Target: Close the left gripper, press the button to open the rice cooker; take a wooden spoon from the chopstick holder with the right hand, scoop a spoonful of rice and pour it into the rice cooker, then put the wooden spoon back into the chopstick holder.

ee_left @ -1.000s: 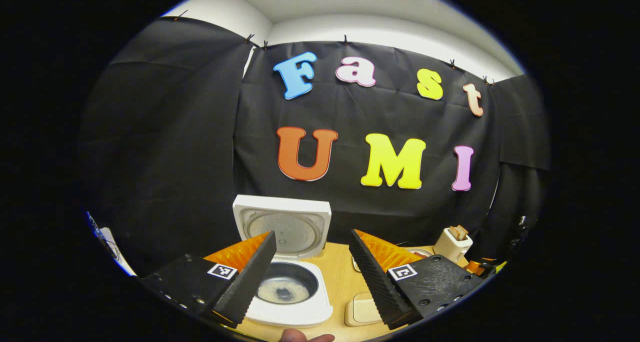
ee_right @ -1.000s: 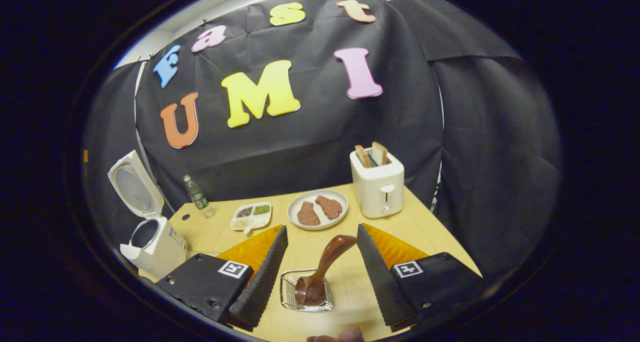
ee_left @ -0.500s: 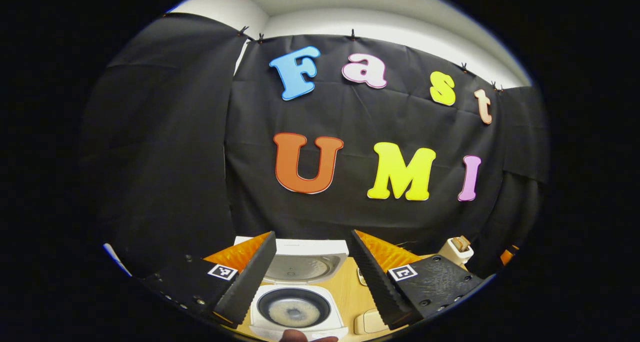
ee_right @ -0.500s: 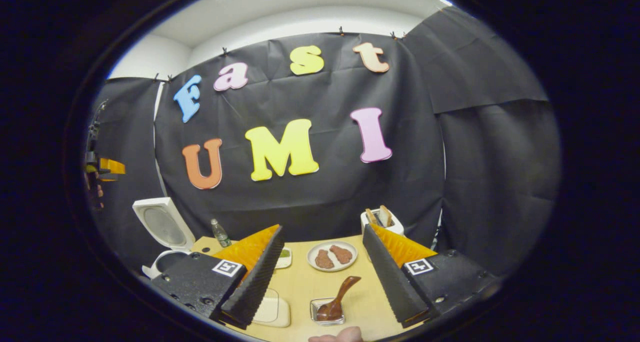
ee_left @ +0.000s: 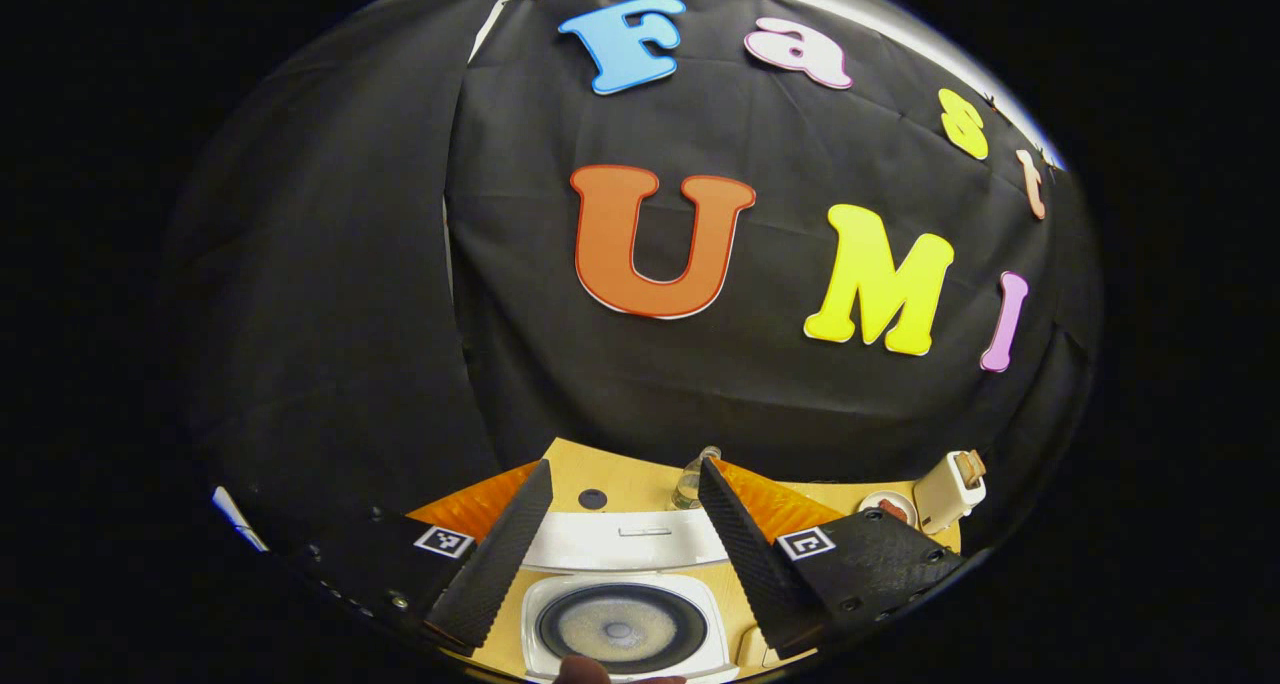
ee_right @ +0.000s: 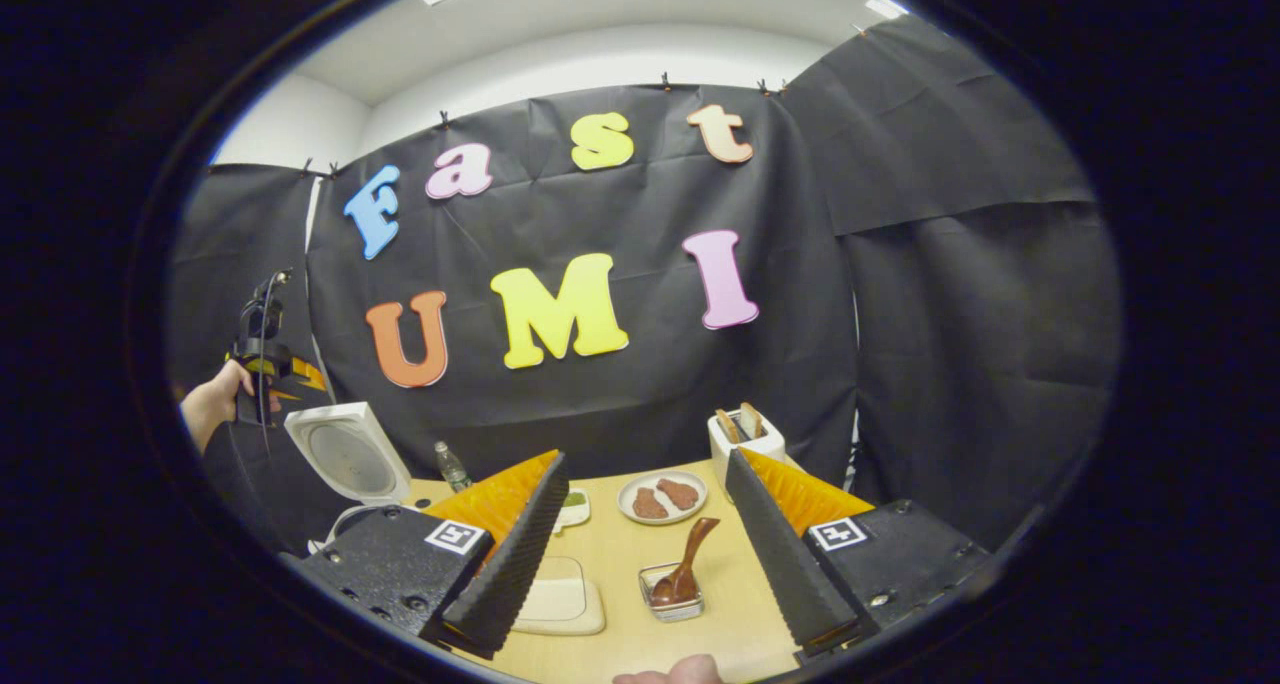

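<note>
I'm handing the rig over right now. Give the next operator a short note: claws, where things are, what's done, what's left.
Left claw: open, empty, above the rice cooker.
Right claw: open, empty, held back above the table.
Rice cooker: lid is up, rice visible in the pot.
Wooden spoon: resting in the chopstick holder, in front of the plate and toaster.
Done, by the look of it: lid opened, rice in, spoon back in the holder.
Left: apparently nothing; confirm before resetting.

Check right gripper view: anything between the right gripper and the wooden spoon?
Nothing. In the right gripper view, bare table separates the open right gripper from the wooden spoon in its holder.
</note>
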Action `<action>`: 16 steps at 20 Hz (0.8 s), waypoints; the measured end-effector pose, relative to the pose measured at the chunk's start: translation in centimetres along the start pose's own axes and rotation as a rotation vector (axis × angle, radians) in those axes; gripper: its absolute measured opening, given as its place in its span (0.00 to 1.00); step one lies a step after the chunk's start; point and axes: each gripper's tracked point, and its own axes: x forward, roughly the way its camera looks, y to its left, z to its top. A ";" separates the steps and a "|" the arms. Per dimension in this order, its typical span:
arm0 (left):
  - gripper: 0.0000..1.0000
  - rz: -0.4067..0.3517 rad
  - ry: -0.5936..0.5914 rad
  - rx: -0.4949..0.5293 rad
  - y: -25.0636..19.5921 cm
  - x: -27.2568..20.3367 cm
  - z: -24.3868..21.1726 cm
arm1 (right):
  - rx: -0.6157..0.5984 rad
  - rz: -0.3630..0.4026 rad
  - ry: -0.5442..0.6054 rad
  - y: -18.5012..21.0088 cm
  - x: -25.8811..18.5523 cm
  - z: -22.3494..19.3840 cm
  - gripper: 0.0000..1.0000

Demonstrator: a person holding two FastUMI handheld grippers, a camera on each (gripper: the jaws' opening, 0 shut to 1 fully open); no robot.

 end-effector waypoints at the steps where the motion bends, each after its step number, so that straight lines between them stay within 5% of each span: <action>1: 0.95 0.003 0.044 -0.011 0.1 0.3 -1.0 | -0.001 -0.011 0.001 -0.3 -0.5 -0.2 1.00; 8: 0.98 -0.025 0.095 0.040 -0.4 -2.1 -3.2 | 0.071 -0.010 0.008 0.1 -1.0 -1.1 0.99; 16: 0.97 -0.069 0.293 -0.006 -1.1 -7.3 -12.1 | 0.062 0.107 0.040 3.9 1.0 -2.7 0.99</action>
